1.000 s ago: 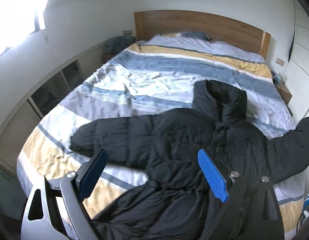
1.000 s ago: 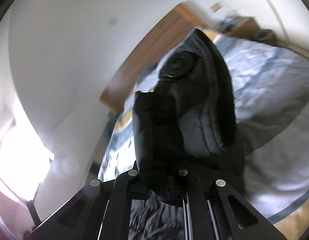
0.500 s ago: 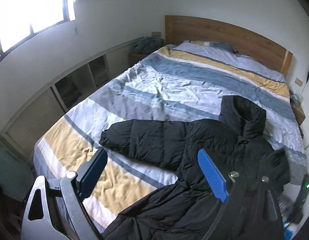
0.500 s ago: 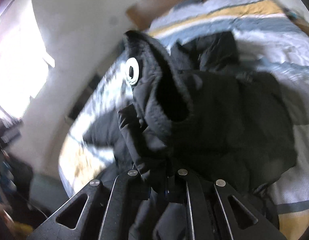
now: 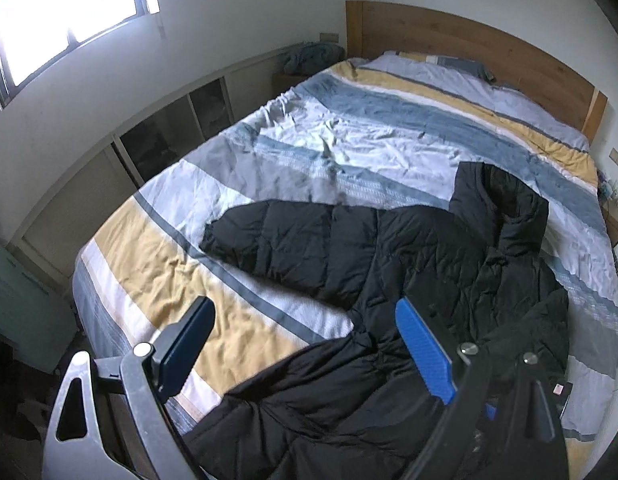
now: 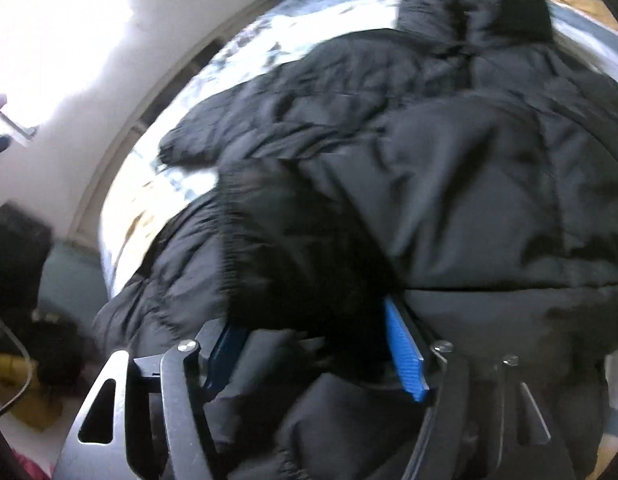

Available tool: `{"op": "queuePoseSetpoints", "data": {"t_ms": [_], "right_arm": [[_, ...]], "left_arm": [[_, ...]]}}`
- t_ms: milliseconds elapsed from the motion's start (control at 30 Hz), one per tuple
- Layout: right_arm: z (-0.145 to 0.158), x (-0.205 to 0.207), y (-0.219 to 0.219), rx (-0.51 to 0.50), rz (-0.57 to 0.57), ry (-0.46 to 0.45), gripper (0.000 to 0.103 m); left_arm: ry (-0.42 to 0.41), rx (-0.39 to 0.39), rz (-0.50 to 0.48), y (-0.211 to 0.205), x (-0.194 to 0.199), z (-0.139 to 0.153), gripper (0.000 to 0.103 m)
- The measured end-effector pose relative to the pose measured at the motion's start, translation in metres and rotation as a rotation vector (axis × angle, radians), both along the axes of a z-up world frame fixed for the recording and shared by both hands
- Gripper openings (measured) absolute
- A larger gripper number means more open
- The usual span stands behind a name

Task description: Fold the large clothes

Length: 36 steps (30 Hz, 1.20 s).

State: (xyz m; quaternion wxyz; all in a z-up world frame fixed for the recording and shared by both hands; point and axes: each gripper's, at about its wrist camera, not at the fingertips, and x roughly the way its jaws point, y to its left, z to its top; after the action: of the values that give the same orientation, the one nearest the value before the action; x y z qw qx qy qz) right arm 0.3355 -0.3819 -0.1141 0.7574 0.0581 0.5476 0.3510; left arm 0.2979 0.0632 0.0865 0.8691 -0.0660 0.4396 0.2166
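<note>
A black puffer jacket (image 5: 389, 272) lies on the striped bed, hood toward the headboard, left sleeve (image 5: 269, 236) stretched out to the left. Its right sleeve (image 5: 541, 328) is folded across the body. My left gripper (image 5: 305, 344) is open and empty, held above the jacket's lower edge. In the right wrist view the jacket (image 6: 449, 140) fills the frame. My right gripper (image 6: 313, 344) has its jaws spread, and the sleeve cuff (image 6: 293, 248) lies loosely between the blue pads (image 6: 403, 352).
The bed (image 5: 157, 264) has a blue, grey and yellow striped cover and a wooden headboard (image 5: 489, 48). Low shelves (image 5: 181, 132) run along the left wall under a window. Dark clutter lies on the floor (image 6: 29, 340) at the bed's foot.
My right gripper carried the right sleeve over onto the jacket body and opened, letting go of the cuff. My left gripper drew back and swung left, staying open.
</note>
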Motion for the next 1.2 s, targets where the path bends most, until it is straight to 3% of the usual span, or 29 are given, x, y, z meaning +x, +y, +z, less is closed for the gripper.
{"op": "queuePoseSetpoints", "data": {"t_ms": [133, 300, 500, 633, 800, 900, 1000, 1100, 1200], "right_arm": [[0.032, -0.006, -0.008, 0.044, 0.051, -0.048, 0.068], [0.065, -0.001, -0.070, 0.021, 0.008, -0.141, 0.068], [0.034, 0.037, -0.141, -0.138, -0.132, -0.208, 0.068], [0.004, 0.058, -0.146, -0.157, -0.143, -0.203, 0.068], [-0.037, 0.069, -0.162, -0.170, -0.179, -0.134, 0.065], [-0.041, 0.068, -0.181, -0.191, -0.220, -0.116, 0.065], [-0.025, 0.067, -0.188, -0.224, -0.247, -0.141, 0.065], [0.003, 0.073, -0.184, -0.180, -0.271, -0.201, 0.065], [0.013, 0.091, -0.162, -0.167, -0.250, -0.233, 0.066]], "left_arm": [[0.017, -0.016, -0.029, -0.026, 0.012, -0.018, 0.092], [0.039, -0.070, -0.103, -0.077, 0.036, -0.058, 0.092], [0.082, -0.132, -0.225, -0.156, 0.069, -0.127, 0.092], [0.135, -0.181, -0.295, -0.208, 0.091, -0.184, 0.092], [0.280, -0.173, -0.285, -0.215, 0.112, -0.259, 0.093], [0.300, -0.145, -0.288, -0.200, 0.110, -0.259, 0.093], [0.273, -0.050, -0.287, -0.187, 0.098, -0.231, 0.092], [0.244, -0.059, -0.307, -0.183, 0.087, -0.211, 0.092], [0.230, -0.071, -0.360, -0.196, 0.086, -0.212, 0.092]]}}
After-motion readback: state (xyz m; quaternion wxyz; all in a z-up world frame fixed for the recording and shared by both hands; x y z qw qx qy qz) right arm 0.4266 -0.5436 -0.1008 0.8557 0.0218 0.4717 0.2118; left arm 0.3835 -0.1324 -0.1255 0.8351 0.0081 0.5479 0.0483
